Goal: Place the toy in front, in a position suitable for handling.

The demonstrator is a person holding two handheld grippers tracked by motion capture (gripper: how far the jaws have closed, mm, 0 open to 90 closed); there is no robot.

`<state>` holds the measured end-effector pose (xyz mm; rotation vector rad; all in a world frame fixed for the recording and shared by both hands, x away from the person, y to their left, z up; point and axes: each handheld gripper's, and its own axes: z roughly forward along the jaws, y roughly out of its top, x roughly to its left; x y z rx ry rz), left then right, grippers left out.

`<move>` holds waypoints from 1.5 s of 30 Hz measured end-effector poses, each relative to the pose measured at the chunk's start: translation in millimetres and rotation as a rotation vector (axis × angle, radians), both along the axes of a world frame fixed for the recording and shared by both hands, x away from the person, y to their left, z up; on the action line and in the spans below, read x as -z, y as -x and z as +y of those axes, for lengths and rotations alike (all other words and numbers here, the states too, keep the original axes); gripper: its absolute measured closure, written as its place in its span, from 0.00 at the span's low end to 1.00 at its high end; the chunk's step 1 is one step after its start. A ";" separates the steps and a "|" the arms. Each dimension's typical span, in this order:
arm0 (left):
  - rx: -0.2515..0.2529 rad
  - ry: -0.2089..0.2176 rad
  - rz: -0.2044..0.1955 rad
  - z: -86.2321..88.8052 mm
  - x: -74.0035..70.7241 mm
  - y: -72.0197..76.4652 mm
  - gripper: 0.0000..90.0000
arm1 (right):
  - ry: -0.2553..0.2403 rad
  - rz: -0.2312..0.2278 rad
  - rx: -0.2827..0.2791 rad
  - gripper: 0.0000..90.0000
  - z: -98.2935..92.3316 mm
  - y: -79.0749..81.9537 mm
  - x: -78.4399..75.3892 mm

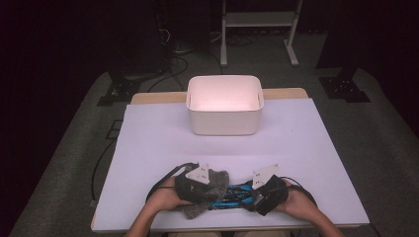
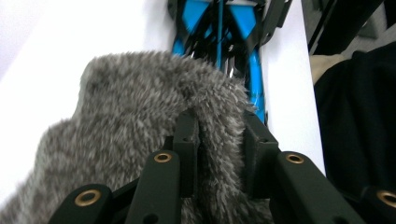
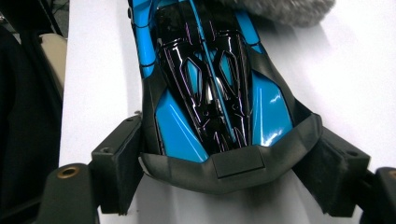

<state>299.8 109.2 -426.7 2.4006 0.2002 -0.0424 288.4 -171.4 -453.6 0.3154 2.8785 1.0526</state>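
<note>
- Two claws work at the near edge of the white tabletop: left claw pinches a fold of one fuzzy grey cloth; right claw clamps one glossy blue-and-black toy car at its end.
- The cloth drapes over the car's other end.
- The high view adds one white plastic bin, well beyond the car.

Toy car: far end sits under the grey fuzzy cloth in the high view, so its length can't be read. Left gripper view: cloth covers the car's near half and runs off the bottom and left edges. Right gripper view: car is cut by the top edge; cloth is just a blurred sliver beyond the car. Wheels not discernible.
</note>
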 end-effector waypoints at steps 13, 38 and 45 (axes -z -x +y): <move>0.005 0.030 -0.016 -11.1 -0.3 3.3 0.80 | -0.008 -0.002 -0.004 0.24 -0.9 -0.8 0.7; 0.075 0.040 -0.013 -11.8 -2.5 9.0 0.80 | -0.007 -0.007 0.000 0.24 -0.2 0.1 1.0; -0.009 0.046 0.023 15.0 3.5 -3.4 0.80 | -0.009 -0.008 -0.002 0.24 -0.4 0.0 1.1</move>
